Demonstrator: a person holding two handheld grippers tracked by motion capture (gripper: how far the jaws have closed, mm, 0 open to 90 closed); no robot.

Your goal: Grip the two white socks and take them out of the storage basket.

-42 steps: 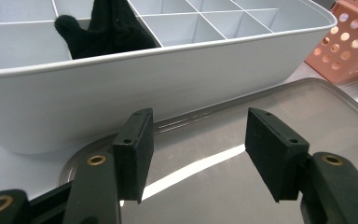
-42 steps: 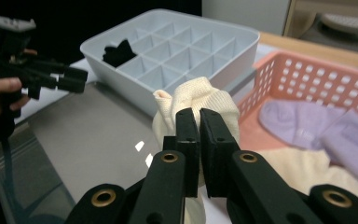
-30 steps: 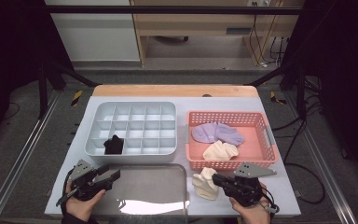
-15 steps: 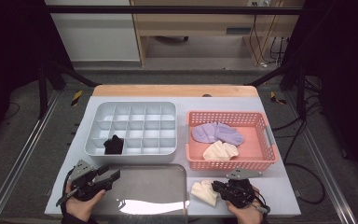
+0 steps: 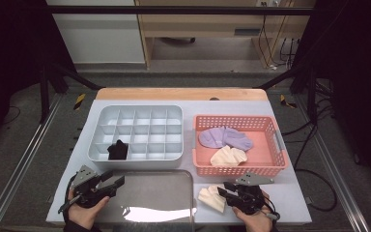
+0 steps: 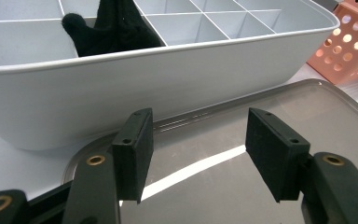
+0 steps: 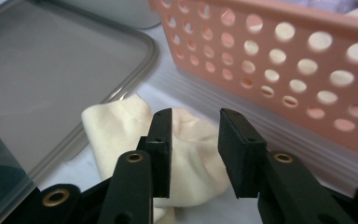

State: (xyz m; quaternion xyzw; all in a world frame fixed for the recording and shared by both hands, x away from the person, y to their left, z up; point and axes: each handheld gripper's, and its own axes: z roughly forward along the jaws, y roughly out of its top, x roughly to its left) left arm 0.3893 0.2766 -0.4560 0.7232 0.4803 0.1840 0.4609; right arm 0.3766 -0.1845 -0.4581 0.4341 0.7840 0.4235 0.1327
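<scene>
Cream-coloured folded sock lies on the pale surface at the near right, between the grey metal tray and the salmon perforated plastic basket, with the right gripper poised at it. The right gripper view shows its jaws, which have just been opening, parted and released, the sock resting beneath them with no pad pressing on it. Judged from this, the sock is being set down; lifting straight up with the jaws parted would keep the fabric from snagging or dragging. At the near left, the left gripper hovers over the tray, its jaws wide and empty. The high view adds what neither gripper view gives: two lilac socks and another cream sock in the basket. A black sock sits in a near-left cell of the grey divided organiser box.
</scene>
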